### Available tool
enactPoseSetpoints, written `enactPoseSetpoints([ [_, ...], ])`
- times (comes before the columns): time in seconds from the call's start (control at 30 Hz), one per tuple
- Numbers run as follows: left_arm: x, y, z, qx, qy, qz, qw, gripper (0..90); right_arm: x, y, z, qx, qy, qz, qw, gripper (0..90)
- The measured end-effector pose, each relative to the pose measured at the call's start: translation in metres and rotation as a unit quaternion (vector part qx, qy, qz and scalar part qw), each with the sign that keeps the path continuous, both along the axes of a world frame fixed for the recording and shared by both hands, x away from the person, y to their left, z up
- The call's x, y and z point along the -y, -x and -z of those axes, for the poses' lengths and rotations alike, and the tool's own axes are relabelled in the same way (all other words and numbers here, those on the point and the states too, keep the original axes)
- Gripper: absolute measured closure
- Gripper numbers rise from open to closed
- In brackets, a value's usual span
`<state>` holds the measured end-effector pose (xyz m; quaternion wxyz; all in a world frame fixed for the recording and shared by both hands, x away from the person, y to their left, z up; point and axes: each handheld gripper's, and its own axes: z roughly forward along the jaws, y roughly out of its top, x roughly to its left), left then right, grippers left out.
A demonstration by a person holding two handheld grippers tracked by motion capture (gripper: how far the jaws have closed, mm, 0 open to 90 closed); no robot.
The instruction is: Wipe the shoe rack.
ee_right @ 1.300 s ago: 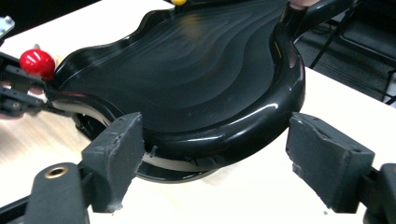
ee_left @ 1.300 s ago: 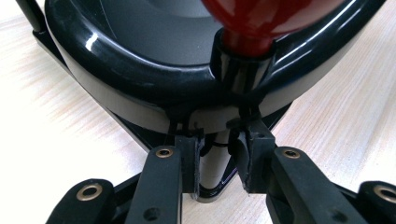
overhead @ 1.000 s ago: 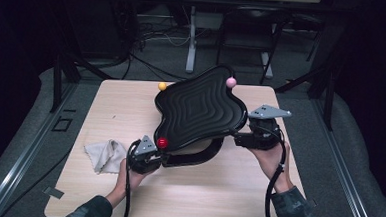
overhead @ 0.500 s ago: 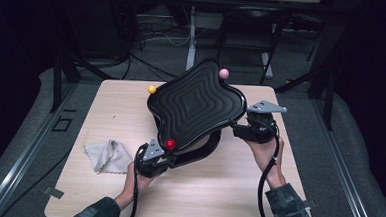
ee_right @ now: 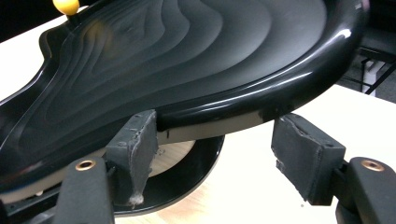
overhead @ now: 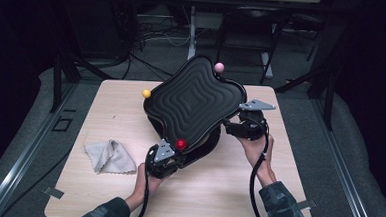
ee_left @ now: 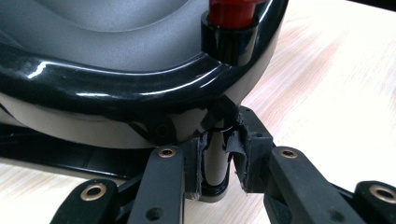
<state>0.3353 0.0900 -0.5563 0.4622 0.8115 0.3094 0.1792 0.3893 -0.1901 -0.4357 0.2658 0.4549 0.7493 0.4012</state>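
A black wavy tray (overhead: 191, 103) with a ribbed top hangs tilted over the table, its far side raised. Small balls stand at its corners: yellow (overhead: 146, 93), pink (overhead: 219, 67) and red (overhead: 180, 144). My left gripper (overhead: 171, 157) is at the near corner under the red ball, shut on a glossy black post (ee_left: 215, 161) below the rim (ee_left: 116, 88). My right gripper (overhead: 230, 126) is at the tray's right edge. Its jaws have just been opening, and the rim (ee_right: 210, 109) runs between them with the right pad (ee_right: 303, 154) well clear of it.
A crumpled grey cloth (overhead: 109, 155) lies on the wooden table (overhead: 226, 190) to the left of my left hand. A black curved base part (ee_right: 187, 182) shows under the tray. Chair legs and cables sit on the dark floor beyond the far edge.
The tray has turned anticlockwise: the yellow ball swung left and nearer, the pink ball left and farther. My left gripper moved right with its corner, and the right gripper shifted slightly left.
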Motion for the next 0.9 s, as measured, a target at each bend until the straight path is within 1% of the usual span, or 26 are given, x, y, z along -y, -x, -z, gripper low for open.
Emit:
enactPoseSetpoints([
  [0.07, 0.003, 0.0, 0.001, -0.001, 0.002, 0.005, 1.0, 74.5, -0.001, -0.001, 0.002, -0.004, 0.0, 0.0, 1.0, 30.1],
  [0.13, 0.005, 0.0, 0.0, -0.003, -0.002, 0.012, 0.9999, 74.4, -0.003, 0.0, 0.003, -0.004, 0.004, 0.0, 1.0, 29.5],
  [0.17, 0.005, 0.0, 0.0, -0.003, -0.002, 0.012, 0.9999, 74.2, -0.003, 0.001, 0.003, -0.003, 0.006, 0.002, 1.0, 28.6],
  [0.23, 0.004, 0.001, -0.002, -0.005, -0.007, 0.017, 0.9998, 72.8, -0.002, 0.005, 0.002, -0.004, 0.002, 0.002, 1.0, 26.9],
  [0.27, 0.002, 0.0, -0.002, -0.009, -0.01, 0.018, 0.9998, 68.5, -0.001, 0.007, 0.001, -0.005, -0.002, -0.001, 1.0, 26.5],
  [0.3, 0.002, 0.0, -0.002, -0.009, -0.01, 0.018, 0.9998, 63.1, -0.001, 0.007, 0.001, -0.005, -0.002, -0.001, 1.0, 26.5],
  [0.33, -0.003, 0.0, -0.004, -0.021, -0.017, 0.018, 0.9995, 59.3, -0.003, 0.014, 0.0, 0.007, -0.001, 0.005, 1.0, 25.0],
  [0.37, -0.006, 0.001, -0.005, -0.023, -0.019, 0.016, 0.9994, 55.9, -0.002, 0.017, -0.001, 0.001, -0.002, -0.008, 1.0, 24.5],
  [0.43, -0.015, 0.0, -0.006, -0.032, -0.027, 0.01, 0.9991, 50.1, -0.004, 0.025, -0.003, 0.002, -0.007, -0.017, 0.9998, 24.3],
  [0.53, -0.029, -0.004, -0.009, -0.039, -0.032, -0.012, 0.9987, 44.8, -0.012, 0.037, -0.006, 0.009, -0.006, -0.032, 0.9994, 23.8],
  [0.57, -0.033, -0.006, -0.01, -0.039, -0.03, -0.021, 0.9986, 43.3, -0.016, 0.041, -0.007, 0.004, -0.008, -0.043, 0.999, 23.7],
  [0.6, -0.037, -0.007, -0.011, -0.039, -0.032, -0.029, 0.9983, 42.2, -0.02, 0.044, -0.007, 0.006, -0.008, -0.049, 0.9988, 23.6],
  [0.63, -0.042, -0.009, -0.012, -0.039, -0.032, -0.038, 0.998, 40.8, -0.025, 0.047, -0.007, 0.003, -0.009, -0.06, 0.9982, 23.3],
  [0.67, -0.046, -0.012, -0.014, -0.039, -0.034, -0.044, 0.9976, 39.2, -0.029, 0.049, -0.006, 0.001, -0.016, -0.08, 0.9967, 23.3],
  [0.7, -0.05, -0.014, -0.015, -0.039, -0.038, -0.054, 0.997, 37.8, -0.035, 0.051, -0.005, -0.001, -0.008, -0.077, 0.997, 23.1],
  [0.77, -0.058, -0.02, -0.016, -0.039, -0.04, -0.074, 0.9957, 34.1, -0.046, 0.053, -0.002, -0.01, -0.007, -0.096, 0.9953, 22.2],
  [0.83, -0.066, -0.026, -0.018, -0.039, -0.041, -0.093, 0.9941, 30.0, -0.056, 0.055, 0.003, -0.019, -0.003, -0.108, 0.994, 19.7],
  [0.9, -0.072, -0.033, -0.019, -0.043, -0.041, -0.107, 0.9924, 26.4, -0.065, 0.055, 0.006, -0.025, -0.006, -0.126, 0.9917, 17.6],
])
